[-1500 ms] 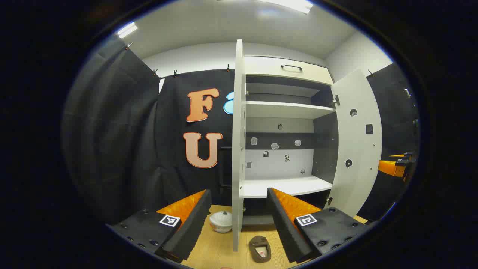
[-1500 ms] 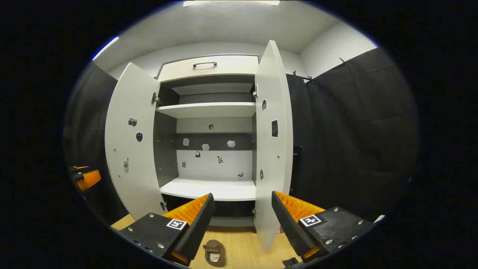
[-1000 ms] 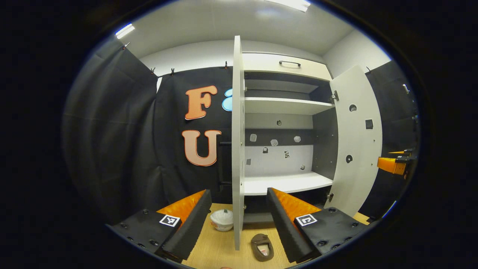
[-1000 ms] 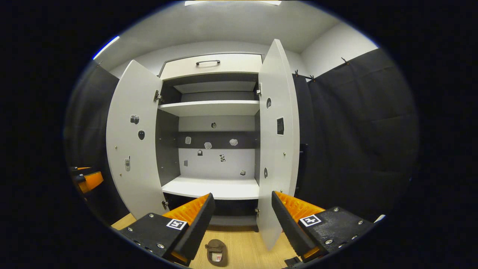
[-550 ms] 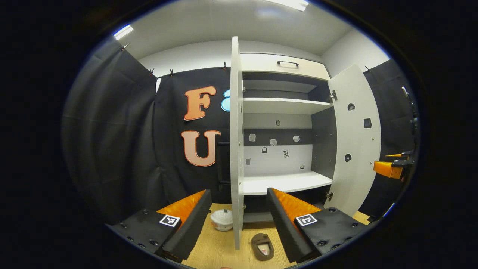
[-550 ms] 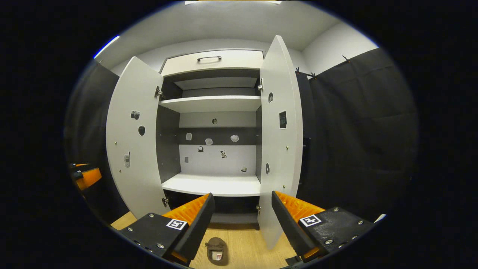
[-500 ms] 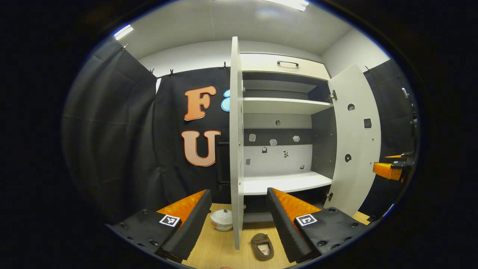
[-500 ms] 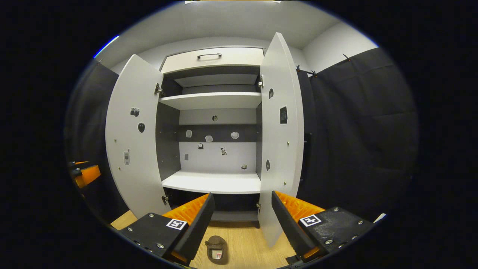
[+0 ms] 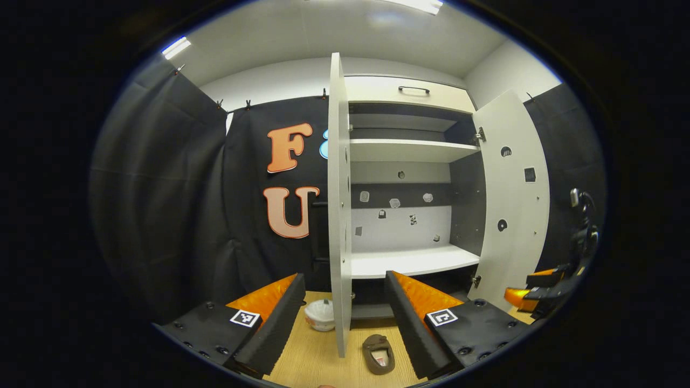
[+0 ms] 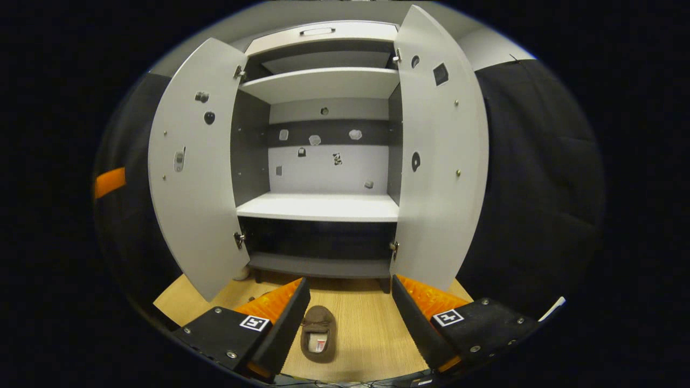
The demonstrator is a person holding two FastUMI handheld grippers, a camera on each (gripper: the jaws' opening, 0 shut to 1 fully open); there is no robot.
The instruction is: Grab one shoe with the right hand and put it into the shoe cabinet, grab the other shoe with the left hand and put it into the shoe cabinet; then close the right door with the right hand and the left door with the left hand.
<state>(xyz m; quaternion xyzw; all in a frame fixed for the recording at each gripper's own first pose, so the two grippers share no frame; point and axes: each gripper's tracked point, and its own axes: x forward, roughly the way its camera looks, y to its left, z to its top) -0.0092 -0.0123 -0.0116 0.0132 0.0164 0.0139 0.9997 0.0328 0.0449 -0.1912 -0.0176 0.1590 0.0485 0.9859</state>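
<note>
Light wooden floor [image 10: 372, 334] carries a brown suede slipper [image 10: 318, 333] before the white open-doored shoe cabinet [image 10: 323, 207]. Right hand-held gripper [image 10: 347, 318] gapes wide above it. Left hand-held gripper [image 9: 342, 312] hangs wide, empty.

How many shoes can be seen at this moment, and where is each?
1. A brown shoe lies on the wooden floor in front of the open shoe cabinet, just ahead of the right gripper. The second shoe may be hidden behind the left door or out of frame.

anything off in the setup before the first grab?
One oddity: a white lidded bowl sits on the floor by the cabinet's left door, unrelated to the task. One brown shoe is visible; I can't spot the second.
</note>
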